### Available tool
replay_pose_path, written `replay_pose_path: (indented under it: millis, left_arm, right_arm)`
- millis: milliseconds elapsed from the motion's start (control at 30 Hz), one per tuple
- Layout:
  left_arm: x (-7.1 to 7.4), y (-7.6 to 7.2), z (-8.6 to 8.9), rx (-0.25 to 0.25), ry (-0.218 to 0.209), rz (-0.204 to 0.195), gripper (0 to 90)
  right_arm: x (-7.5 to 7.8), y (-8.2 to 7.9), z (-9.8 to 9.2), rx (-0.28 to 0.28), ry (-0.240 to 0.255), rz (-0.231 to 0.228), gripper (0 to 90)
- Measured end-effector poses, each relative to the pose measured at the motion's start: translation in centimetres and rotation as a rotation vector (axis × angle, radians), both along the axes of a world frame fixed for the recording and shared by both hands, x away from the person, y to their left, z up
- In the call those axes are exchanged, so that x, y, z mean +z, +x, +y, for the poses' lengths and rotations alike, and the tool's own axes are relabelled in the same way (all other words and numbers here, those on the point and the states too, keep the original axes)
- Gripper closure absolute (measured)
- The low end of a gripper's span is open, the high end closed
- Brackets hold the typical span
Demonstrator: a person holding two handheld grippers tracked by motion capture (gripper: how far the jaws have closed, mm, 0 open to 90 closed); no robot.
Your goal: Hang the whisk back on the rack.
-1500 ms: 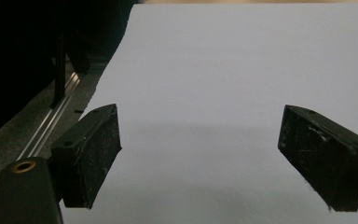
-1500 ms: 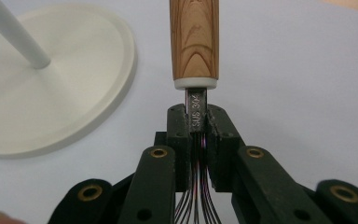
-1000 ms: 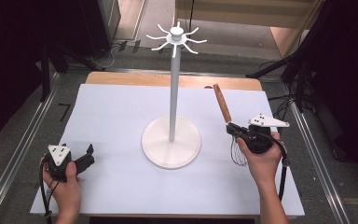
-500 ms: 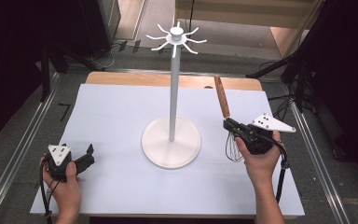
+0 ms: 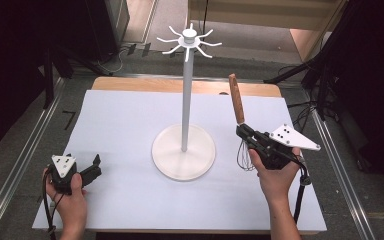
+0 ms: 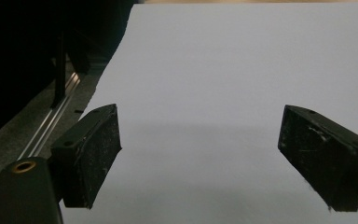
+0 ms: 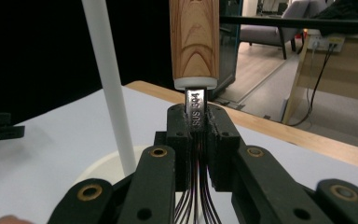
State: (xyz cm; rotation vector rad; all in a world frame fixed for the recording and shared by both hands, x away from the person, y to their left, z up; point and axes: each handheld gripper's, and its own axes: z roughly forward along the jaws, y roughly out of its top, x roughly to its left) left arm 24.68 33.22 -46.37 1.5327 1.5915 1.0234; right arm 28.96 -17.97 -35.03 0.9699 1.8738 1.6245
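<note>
Right fingers (image 7: 196,140): we see them clenched on the whisk's (image 7: 194,42) steel neck, just under the wooden handle, wires running down between them.
Right gripper (image 5: 250,137): we hold it to the right of the stand (image 5: 185,100), the whisk tilted up off the surface (image 5: 120,120), handle pointing up and away from us, wire head low by the hand.
Left fingers (image 6: 93,154): released and wide apart, with bare surface between them.
Left gripper (image 5: 94,167): we rest it well to the left of the stand, near our edge, idle.
Stand: upright on its round base, hooks (image 5: 190,41) fanned out at the top of the pole, none carrying anything.
Step in hand: we judge the whisk is grasped and lifted, on its way to hang on a hook.
Next move: we would raise the whisk to hook height beside the pole and bring the handle's end to a hook; we cannot tell whether it has a hanging hole or loop.
</note>
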Motion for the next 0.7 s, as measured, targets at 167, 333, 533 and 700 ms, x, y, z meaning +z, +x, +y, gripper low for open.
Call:
replay_pose_path:
  millis: [167, 333, 533, 700]
  left_arm:
    - [0.0, 0.0, 0.0, -0.001, 0.0, 0.002, 13.6]
    - [0.0, 0.0, 0.0, -0.001, 0.001, 0.002, 13.6]
    - [0.0, 0.0, 0.0, 0.0, 0.0, 0.002, 13.6]
    - [0.0, 0.0, 0.0, -0.002, -0.002, 0.003, 13.6]
  right_arm:
    - [0.7, -0.5, 0.3, 0.022, 0.035, -0.041, 82.9]
    - [1.8, -0.6, 0.8, 0.054, 0.078, -0.072, 82.9]
    - [2.5, -1.2, 1.5, 0.06, 0.091, -0.104, 82.9]
    - [3.3, -1.8, 2.5, 0.04, 0.077, -0.151, 82.9]
